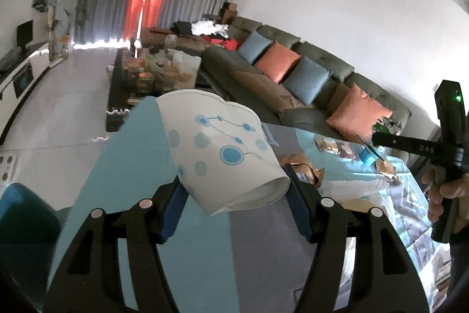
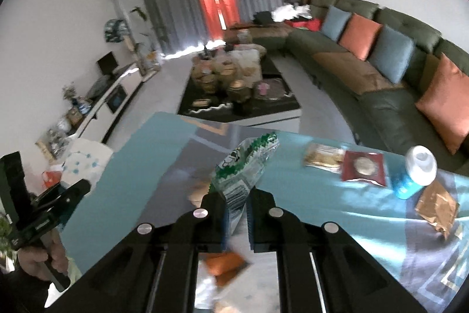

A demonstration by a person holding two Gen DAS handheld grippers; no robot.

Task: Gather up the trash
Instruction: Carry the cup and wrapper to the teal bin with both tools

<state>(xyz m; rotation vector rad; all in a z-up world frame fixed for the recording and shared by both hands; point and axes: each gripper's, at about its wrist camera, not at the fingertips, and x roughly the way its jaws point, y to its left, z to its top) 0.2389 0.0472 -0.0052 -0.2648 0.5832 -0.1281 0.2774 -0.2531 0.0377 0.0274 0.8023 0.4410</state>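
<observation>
My left gripper [image 1: 234, 204] is shut on the base of a squashed white paper cup [image 1: 217, 148] with blue dots, held above the table with its mouth pointing away. In the right wrist view, my right gripper [image 2: 237, 204] is shut on a clear plastic wrapper [image 2: 243, 166] with green print, which sticks up and forward from the pads. The left gripper [image 2: 80, 184] with the cup [image 2: 85, 163] also shows at the left of that view. A hand holds the right gripper [image 1: 378, 141] at the right edge of the left wrist view.
The table wears a teal and grey patterned cloth [image 2: 307, 195]. On it lie a brown wrapper [image 2: 436, 207], a blue bottle with a white cap [image 2: 416, 172], a red packet [image 2: 363, 166], a snack packet [image 2: 322, 156] and an orange wrapper [image 2: 225, 266]. A sofa [image 2: 381, 96] and a cluttered coffee table [image 2: 234, 90] stand beyond.
</observation>
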